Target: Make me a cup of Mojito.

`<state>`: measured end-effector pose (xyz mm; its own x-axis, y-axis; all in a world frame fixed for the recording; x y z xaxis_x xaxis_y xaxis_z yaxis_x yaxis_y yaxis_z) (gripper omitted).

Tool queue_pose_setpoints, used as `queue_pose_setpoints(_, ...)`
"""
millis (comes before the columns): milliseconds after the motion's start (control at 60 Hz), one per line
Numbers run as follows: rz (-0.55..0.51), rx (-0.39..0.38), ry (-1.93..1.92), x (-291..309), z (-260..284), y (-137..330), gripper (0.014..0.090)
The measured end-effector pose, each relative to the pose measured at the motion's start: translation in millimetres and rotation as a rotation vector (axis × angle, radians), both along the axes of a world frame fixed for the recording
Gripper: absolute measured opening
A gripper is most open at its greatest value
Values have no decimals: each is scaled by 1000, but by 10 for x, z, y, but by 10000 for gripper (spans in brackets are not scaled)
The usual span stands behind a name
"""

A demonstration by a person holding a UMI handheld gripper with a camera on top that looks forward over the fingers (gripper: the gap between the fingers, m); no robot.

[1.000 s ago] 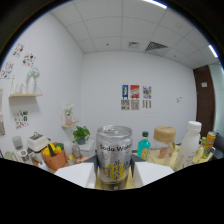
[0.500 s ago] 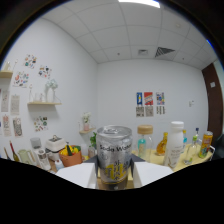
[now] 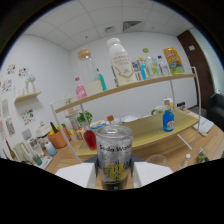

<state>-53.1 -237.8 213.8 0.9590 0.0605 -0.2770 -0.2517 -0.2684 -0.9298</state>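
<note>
A silver soda water can (image 3: 114,155) with a yellow-printed label stands upright between my two white fingers (image 3: 75,175). My gripper (image 3: 114,172) is shut on it, both fingers pressing its sides. Just beyond the can, slightly to its right, the rim of a clear glass (image 3: 157,160) shows on the wooden table. A glass of red drink (image 3: 90,138) stands beyond the can to its left. The can's base and the fingertips are hidden in the dark lower part of the view.
A two-level wooden shelf rack (image 3: 131,86) rises ahead, tilted in view. Its top board carries a white bottle (image 3: 120,59), a cork-lidded jar (image 3: 86,67) and several coloured bottles. A blue bottle (image 3: 168,120) stands on the lower board. An orange plant pot (image 3: 56,138) stands left.
The view has swung from the far wall toward the shelf rack and tilted, with the rack now close ahead. The can stays gripped between the fingers.
</note>
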Motion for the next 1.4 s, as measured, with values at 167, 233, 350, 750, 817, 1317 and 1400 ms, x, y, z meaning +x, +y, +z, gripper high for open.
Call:
queue_pose_setpoints(167,-57,-32,372,131,-86,100,504)
queue_pose_setpoints(233,-68,-27,522,152,-33,131,504)
queue_pose_setpoints(350,-73,-27,863,140,82,170,502)
queue_pose_setpoints(750,-132,-24,1829,421,192,294,502)
queue_pose_setpoints(817,-141,-20,1931,509,237,283,502)
queue_pose_setpoints(1317,-107,111,847,320,636,271,508)
queue_pose_setpoints(1400,-92,158,566,231,718,293,506)
